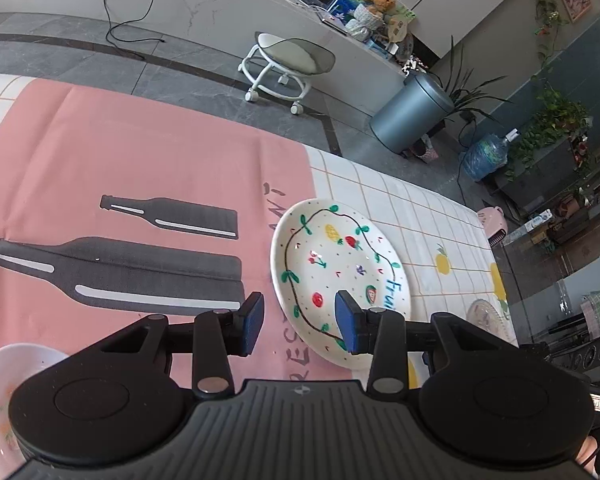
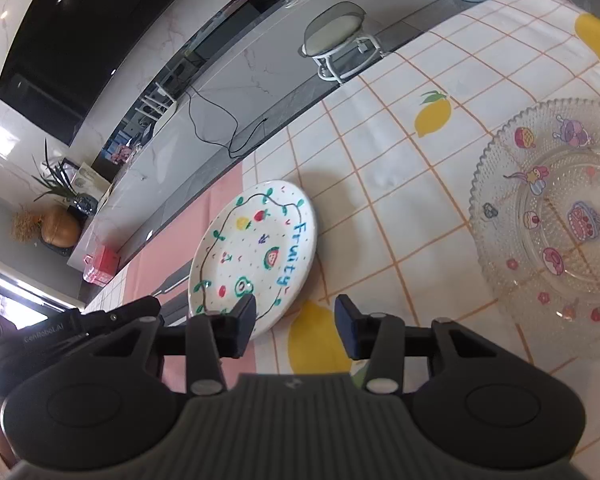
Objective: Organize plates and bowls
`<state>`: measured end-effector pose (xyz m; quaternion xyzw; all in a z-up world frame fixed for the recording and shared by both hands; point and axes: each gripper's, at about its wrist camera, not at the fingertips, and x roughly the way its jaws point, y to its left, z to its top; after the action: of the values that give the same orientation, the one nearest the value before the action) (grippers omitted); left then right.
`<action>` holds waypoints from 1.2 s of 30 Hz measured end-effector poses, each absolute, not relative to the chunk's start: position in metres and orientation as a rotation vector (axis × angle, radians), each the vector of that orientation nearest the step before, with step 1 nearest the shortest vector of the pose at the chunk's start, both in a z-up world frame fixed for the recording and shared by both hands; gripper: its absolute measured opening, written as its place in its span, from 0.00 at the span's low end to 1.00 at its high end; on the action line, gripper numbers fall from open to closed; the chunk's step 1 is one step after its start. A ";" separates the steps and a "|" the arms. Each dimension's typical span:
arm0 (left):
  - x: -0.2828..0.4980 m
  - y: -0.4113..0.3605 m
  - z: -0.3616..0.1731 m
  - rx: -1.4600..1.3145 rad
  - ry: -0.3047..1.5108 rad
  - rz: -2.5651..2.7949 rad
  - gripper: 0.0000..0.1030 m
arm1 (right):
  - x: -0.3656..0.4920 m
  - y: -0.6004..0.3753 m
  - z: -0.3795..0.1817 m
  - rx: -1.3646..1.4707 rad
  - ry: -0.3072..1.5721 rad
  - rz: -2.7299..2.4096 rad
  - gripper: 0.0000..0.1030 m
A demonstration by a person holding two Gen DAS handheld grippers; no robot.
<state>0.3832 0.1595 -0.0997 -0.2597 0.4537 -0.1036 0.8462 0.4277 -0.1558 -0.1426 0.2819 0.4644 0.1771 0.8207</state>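
Note:
A white plate (image 1: 340, 264) painted with fruit and the word "Fruity" lies flat where the pink cloth meets the checked tablecloth. My left gripper (image 1: 300, 322) is open at the plate's near left rim. Its right finger (image 1: 348, 326) shows over the plate, and the rim shows in the gap without touching a pad. My right gripper (image 2: 296, 322) is open at the near edge of the same plate (image 2: 256, 248), with only tablecloth between its fingers. A clear glass plate (image 2: 560, 220) with cartoon prints lies to the right. A white bowl (image 1: 4, 392) sits at the lower left.
The pink cloth (image 1: 120, 160) with printed bottles covers the table's left part, and the lemon-print tablecloth (image 2: 400, 152) covers the right. The table's far edge runs just beyond the plate. A wheeled stool (image 1: 288, 60) and a grey bin (image 1: 412, 116) stand on the floor beyond.

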 end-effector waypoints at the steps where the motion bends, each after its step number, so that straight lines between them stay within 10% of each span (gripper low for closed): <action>1: 0.385 0.160 -0.103 -0.557 0.963 -0.214 0.43 | 0.431 -0.157 -0.146 0.614 0.993 0.369 0.43; 9: 0.398 0.165 -0.117 -0.605 0.959 -0.196 0.34 | 0.446 -0.156 -0.159 0.693 0.958 0.388 0.40; 19: 0.400 0.167 -0.120 -0.641 0.966 -0.176 0.09 | 0.453 -0.158 -0.173 0.783 0.959 0.348 0.05; 36: 0.337 0.158 -0.079 -0.609 0.979 -0.199 0.09 | 0.391 -0.169 -0.146 0.826 1.004 0.361 0.05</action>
<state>0.3371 0.1576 -0.0789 -0.2873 0.4619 -0.0941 0.8338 0.3910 -0.1695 -0.1464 0.3825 0.4649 0.1673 0.7808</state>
